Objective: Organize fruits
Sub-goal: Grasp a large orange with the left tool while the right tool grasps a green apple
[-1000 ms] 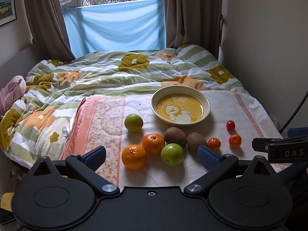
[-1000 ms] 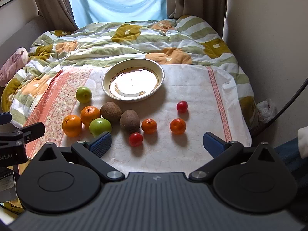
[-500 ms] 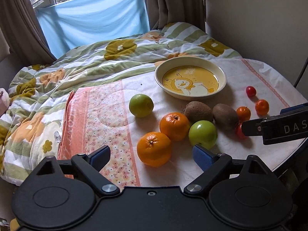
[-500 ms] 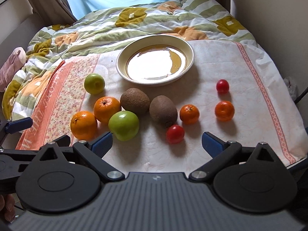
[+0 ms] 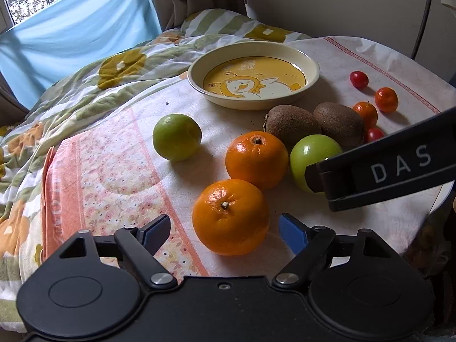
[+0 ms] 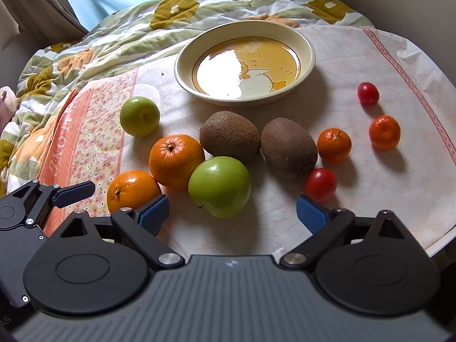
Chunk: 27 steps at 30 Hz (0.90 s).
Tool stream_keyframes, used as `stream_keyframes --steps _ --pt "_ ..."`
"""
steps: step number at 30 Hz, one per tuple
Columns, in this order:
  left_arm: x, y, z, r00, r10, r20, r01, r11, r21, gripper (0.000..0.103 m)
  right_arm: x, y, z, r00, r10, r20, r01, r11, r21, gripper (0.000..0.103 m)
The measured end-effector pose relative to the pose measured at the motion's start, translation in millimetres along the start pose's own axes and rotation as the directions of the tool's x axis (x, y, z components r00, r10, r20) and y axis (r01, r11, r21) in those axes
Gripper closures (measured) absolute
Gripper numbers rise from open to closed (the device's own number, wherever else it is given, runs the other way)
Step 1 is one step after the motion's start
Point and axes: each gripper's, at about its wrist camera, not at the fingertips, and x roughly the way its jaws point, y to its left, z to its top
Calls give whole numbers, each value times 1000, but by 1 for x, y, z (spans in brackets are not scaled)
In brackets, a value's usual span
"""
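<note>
Fruit lies on a cloth-covered table before an empty yellow duck plate (image 5: pixel 309 59) (image 6: pixel 306 42). My left gripper (image 5: pixel 225 229) is open, its blue fingers on either side of the near orange (image 5: pixel 230 216) without touching it. My right gripper (image 6: pixel 232 213) is open, its fingers flanking the green apple (image 6: pixel 219 185) (image 5: pixel 313 156). A second orange (image 5: pixel 256 159) (image 6: pixel 176 159), two kiwis (image 6: pixel 229 134) (image 6: pixel 288 146), another green apple (image 5: pixel 176 136) (image 6: pixel 139 116), two small mandarins (image 6: pixel 334 145) (image 6: pixel 384 132) and two cherry tomatoes (image 6: pixel 320 184) (image 6: pixel 368 93) lie around.
A striped floral quilt (image 5: pixel 85 85) covers the bed behind the table. Wall and a cable (image 5: pixel 424 14) stand at the right. The table edge (image 5: pixel 439 199) runs close at the right front.
Both grippers have moved forward and down toward the fruit. The left now brackets the near orange, the right the green apple. No fruit has moved.
</note>
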Motion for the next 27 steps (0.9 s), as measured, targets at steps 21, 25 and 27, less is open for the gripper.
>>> stream_keyframes --steps 21,25,27 --pt "18 18 -4 992 -123 -16 124 992 30 36 32 10 6 997 -60 -41 64 993 100 12" --pt "16 24 -6 992 -124 -21 125 992 14 36 34 12 9 997 -60 -43 64 994 93 13" --pt "16 27 -6 992 -120 -23 120 993 6 36 36 13 11 997 -59 -43 63 995 83 13"
